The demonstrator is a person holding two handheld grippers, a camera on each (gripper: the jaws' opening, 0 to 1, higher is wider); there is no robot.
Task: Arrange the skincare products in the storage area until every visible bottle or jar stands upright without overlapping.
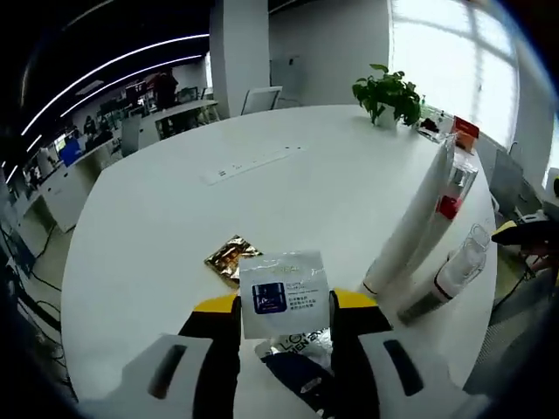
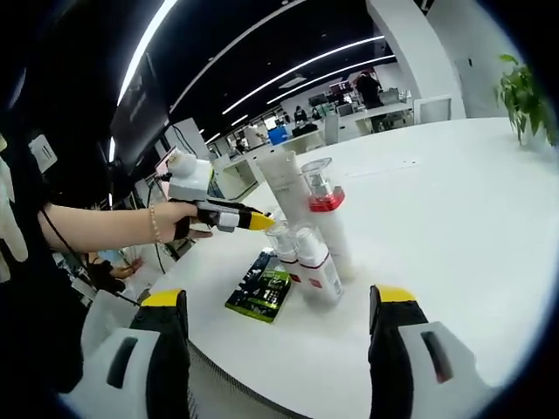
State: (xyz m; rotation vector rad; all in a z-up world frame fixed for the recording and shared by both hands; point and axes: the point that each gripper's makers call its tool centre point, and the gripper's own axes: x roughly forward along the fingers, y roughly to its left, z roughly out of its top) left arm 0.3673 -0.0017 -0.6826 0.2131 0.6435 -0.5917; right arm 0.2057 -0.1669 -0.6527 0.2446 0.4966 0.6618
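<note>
Risk 1: the left gripper (image 1: pixel 285 325) holds a small white sachet (image 1: pixel 284 305) pinched by its lower part between both jaws; the pack is thin and flat, so it may slip or fold if the grip loosens, and judged by shape it will not stand on its own. Risk 2: in the left gripper view the tall white tube (image 1: pixel 410 229) leans, with the red-banded bottle (image 1: pixel 451 197) right beside it and a clear-capped bottle (image 1: pixel 452 278) lying near; a knock from either gripper likely topples the group or rolls a bottle toward the table (image 1: pixel 175 227) edge on the right. Risk 3: a gold sachet (image 1: pixel 231 257) and a dark printed pack (image 1: pixel 293 360) lie flat just beyond and under the left jaws, so setting the white sachet down here would overlap them. Right gripper (image 2: pixel 284 305): jaws wide apart, nothing between them, touching nothing; it hangs near the table edge, facing the products. From the right gripper view: white tube (image 2: pixel 281 188) and red-banded bottle (image 2: pixel 323 205) at the far side of the cluster, two small clear-capped bottles (image 2: pixel 301 253) nearer, tilted or lying, a green-black pack (image 2: pixel 260 291) flat to their left. The left gripper (image 2: pixel 229 216) comes in from the left, held by a hand (image 2: pixel 175 218), close to the tube; contact cannot be told. Judgement: task far from done, several items not upright.
</note>
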